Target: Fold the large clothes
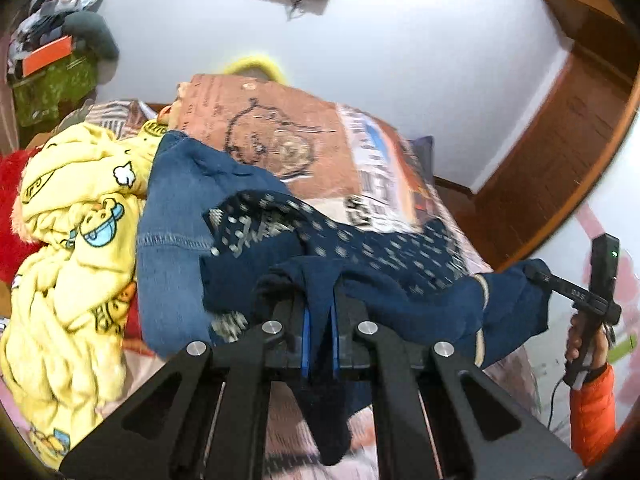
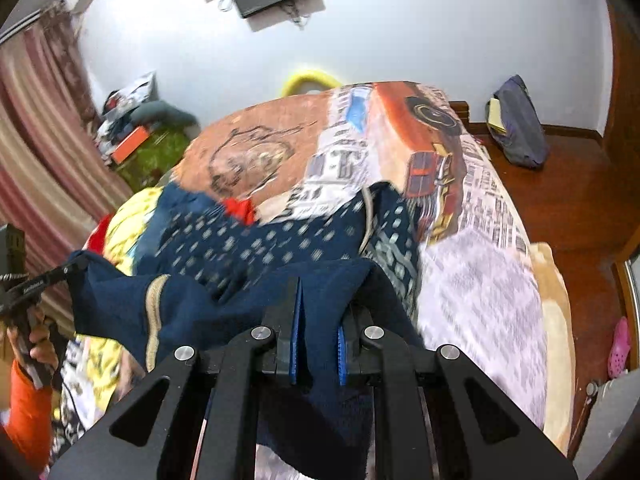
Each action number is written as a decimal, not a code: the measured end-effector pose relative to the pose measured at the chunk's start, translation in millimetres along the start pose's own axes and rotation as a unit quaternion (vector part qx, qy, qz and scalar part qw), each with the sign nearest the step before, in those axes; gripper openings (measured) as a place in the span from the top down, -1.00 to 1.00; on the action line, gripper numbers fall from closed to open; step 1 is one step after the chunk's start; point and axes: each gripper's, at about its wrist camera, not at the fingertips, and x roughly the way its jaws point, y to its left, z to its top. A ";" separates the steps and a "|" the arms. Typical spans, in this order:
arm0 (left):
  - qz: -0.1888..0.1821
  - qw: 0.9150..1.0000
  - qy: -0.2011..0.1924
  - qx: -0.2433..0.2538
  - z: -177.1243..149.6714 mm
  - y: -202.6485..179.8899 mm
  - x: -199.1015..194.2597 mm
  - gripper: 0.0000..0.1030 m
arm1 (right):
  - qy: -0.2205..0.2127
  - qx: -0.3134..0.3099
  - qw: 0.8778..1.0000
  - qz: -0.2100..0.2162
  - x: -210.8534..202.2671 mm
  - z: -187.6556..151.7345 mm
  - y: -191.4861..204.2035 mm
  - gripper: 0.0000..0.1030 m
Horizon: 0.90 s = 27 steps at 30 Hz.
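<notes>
A dark navy sweater [image 1: 400, 280] with pale speckles and a tan trim band hangs stretched between both grippers above the bed. My left gripper [image 1: 320, 320] is shut on one edge of it, cloth bunched between the blue pads. My right gripper [image 2: 318, 320] is shut on the other edge of the sweater [image 2: 248, 264]. The right gripper also shows at the right of the left wrist view [image 1: 538, 272], gripping the cloth. The left gripper shows at the left of the right wrist view [image 2: 74, 266]. The sweater's body drapes down onto the bed and a clothes pile.
A bed [image 2: 472, 264] with a printed blanket lies ahead. On its left lie blue jeans [image 1: 176, 216], a yellow cartoon blanket [image 1: 72, 240] and red cloth [image 1: 12, 208]. A cluttered green box [image 1: 52, 88] stands by the wall. A dark bag [image 2: 520, 124] sits on the wooden floor.
</notes>
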 end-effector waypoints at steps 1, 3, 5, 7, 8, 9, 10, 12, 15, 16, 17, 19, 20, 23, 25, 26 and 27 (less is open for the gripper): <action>0.010 1.000 0.006 -0.006 5.0 5.9 13.3 0.87 | 0.004 0.009 1.000 -0.002 12.8 5.7 -6.5 0.76; 0.032 0.999 0.023 -0.019 9.7 19.7 42.4 0.87 | 0.016 0.027 0.999 -0.003 35.1 11.2 -19.7 0.76; 0.053 0.997 0.050 -0.029 7.8 33.8 76.5 0.85 | 0.034 0.039 0.999 -0.006 58.4 14.8 -31.8 0.76; 0.075 0.995 0.065 -0.029 2.3 42.5 99.7 0.78 | 0.054 0.045 0.997 -0.014 83.4 12.5 -38.9 0.76; 0.086 0.993 0.072 -0.028 -1.5 47.1 112.1 0.69 | 0.064 0.046 0.997 -0.015 94.4 9.8 -41.5 0.76; 0.090 0.993 0.073 -0.029 -4.2 49.2 116.5 0.66 | 0.075 0.046 0.996 -0.018 105.2 5.8 -43.1 0.75; 0.093 0.993 0.072 -0.026 -7.1 51.2 121.9 0.63 | 0.081 0.041 0.996 -0.025 113.3 1.9 -43.4 0.75; 0.097 0.993 0.068 -0.014 -9.6 49.8 124.2 0.61 | 0.082 0.026 0.996 -0.032 119.6 -1.9 -42.7 0.72; 0.103 0.992 0.071 0.008 -10.5 43.0 120.4 0.61 | 0.088 0.009 0.995 -0.034 116.3 -0.6 -39.9 0.64; 0.106 0.991 0.074 0.017 -10.2 39.8 117.6 0.55 | 0.096 0.004 0.995 -0.037 113.9 0.8 -38.4 0.56; 0.108 0.991 0.078 0.023 -9.5 36.8 114.5 0.44 | 0.103 0.002 0.994 -0.041 113.3 2.1 -38.8 0.43; 0.106 0.991 0.080 0.033 -10.4 30.3 101.2 0.17 | 0.111 -0.004 0.992 -0.055 103.7 3.3 -35.3 0.22; 0.105 0.991 0.076 0.035 -11.6 27.2 93.0 -0.06 | 0.107 -0.007 0.993 -0.058 100.0 3.0 -34.7 0.08; 0.094 0.993 0.065 0.040 -17.9 21.8 74.0 -0.12 | 0.081 -0.027 0.994 -0.062 75.0 -4.7 -25.6 -0.06; 0.090 0.993 0.068 0.038 -24.3 20.9 65.6 -0.12 | 0.077 -0.035 0.995 -0.060 65.2 -11.9 -21.7 -0.07; 0.085 0.993 0.070 0.035 -30.1 20.9 59.9 -0.12 | 0.075 -0.036 0.995 -0.060 61.4 -15.1 -19.8 -0.07; 0.081 0.994 0.071 0.035 -33.8 19.3 57.6 -0.12 | 0.073 -0.037 0.995 -0.061 55.1 -20.8 -17.8 -0.08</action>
